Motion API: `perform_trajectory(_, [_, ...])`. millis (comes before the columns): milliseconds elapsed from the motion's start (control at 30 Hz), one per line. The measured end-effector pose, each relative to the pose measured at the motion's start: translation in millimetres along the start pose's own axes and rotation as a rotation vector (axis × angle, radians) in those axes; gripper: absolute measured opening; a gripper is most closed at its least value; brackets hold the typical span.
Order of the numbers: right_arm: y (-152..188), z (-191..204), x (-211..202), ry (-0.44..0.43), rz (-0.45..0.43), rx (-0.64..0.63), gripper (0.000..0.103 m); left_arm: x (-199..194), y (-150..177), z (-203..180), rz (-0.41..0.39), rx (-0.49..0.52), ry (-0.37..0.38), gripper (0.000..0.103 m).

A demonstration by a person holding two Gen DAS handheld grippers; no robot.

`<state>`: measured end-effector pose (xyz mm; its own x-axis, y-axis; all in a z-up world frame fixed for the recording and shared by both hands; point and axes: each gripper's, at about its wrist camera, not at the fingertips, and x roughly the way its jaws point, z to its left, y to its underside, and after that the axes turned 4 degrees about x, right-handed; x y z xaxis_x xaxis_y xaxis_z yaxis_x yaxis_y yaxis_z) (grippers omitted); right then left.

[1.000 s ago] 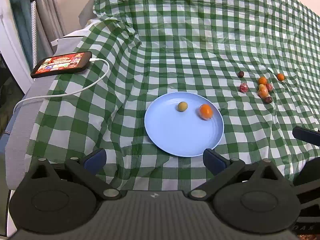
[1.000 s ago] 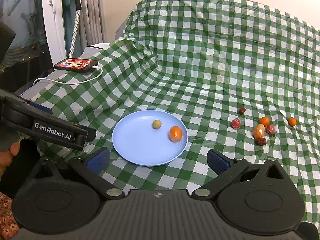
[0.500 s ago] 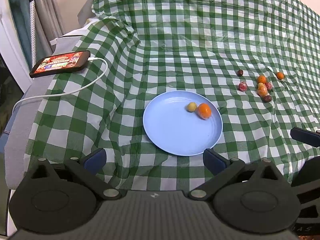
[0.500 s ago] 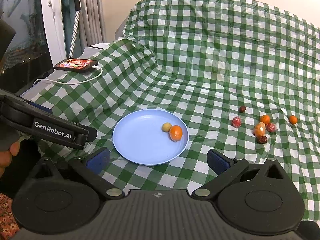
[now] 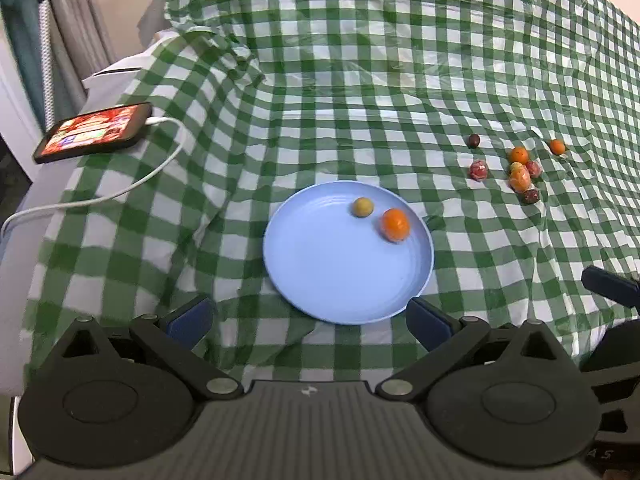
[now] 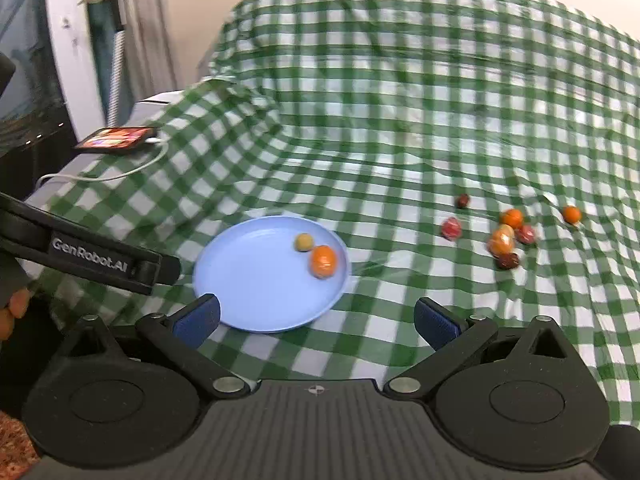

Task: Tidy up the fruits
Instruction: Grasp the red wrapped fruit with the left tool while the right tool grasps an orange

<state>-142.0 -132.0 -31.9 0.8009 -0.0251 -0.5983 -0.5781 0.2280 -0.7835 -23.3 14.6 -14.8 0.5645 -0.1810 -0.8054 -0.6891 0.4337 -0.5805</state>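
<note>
Both grippers hang spread wide and empty. Just ahead of the left gripper point(image 5: 308, 316) lies the blue plate point(image 5: 320, 280) with two fruits. The loose fruit cluster point(image 6: 506, 240) sits farther off, ahead-right of the right gripper point(image 6: 316, 316), probably the nearer hand.

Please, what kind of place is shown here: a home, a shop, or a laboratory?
Probably a room in a home. A green checked cloth is draped over soft furniture, perhaps a bed or sofa, a charging phone lies at its edge, and curtains hang behind.
</note>
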Motion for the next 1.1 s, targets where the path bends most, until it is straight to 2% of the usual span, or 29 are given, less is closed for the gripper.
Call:
perform_trajectory(333, [-4.5, -67.8, 30.1, 0.174, -0.022, 0.077, 0.102, 44.2, -48.4, -49.8, 0.019, 0.09, 0.043, 0.103])
perform_trajectory(467, [-9.7, -105.6, 55.2, 0.262, -0.045, 0.089, 0.102, 75.7, -76.9, -82.0, 0.023, 0.137, 0.095, 0.103])
perform_trajectory(600, [-21.3, -140.5, 85.2, 0.302, -0.069, 0.069, 0.1, 117.8, -108.9, -118.8, 0.034, 0.205, 0.139, 0.103])
perform_trajectory(767, [-38.6, -184.6, 137.5, 0.312, -0.039, 0.06, 0.094, 172.2, -149.5, -162.4, 0.047, 0.266, 0.181, 0.103])
perform_trajectory(900, [-45.3, -211.7, 178.5, 0.307, 0.01, 0.077, 0.086, 218.0, -173.4, -190.6, 0.081, 0.293, 0.19, 0.103])
perform_trajectory(1100, [-49.3, -236.6, 226.2, 0.27, 0.074, 0.107, 0.083, 265.4, -184.9, -212.4, 0.135, 0.327, 0.195, 0.103])
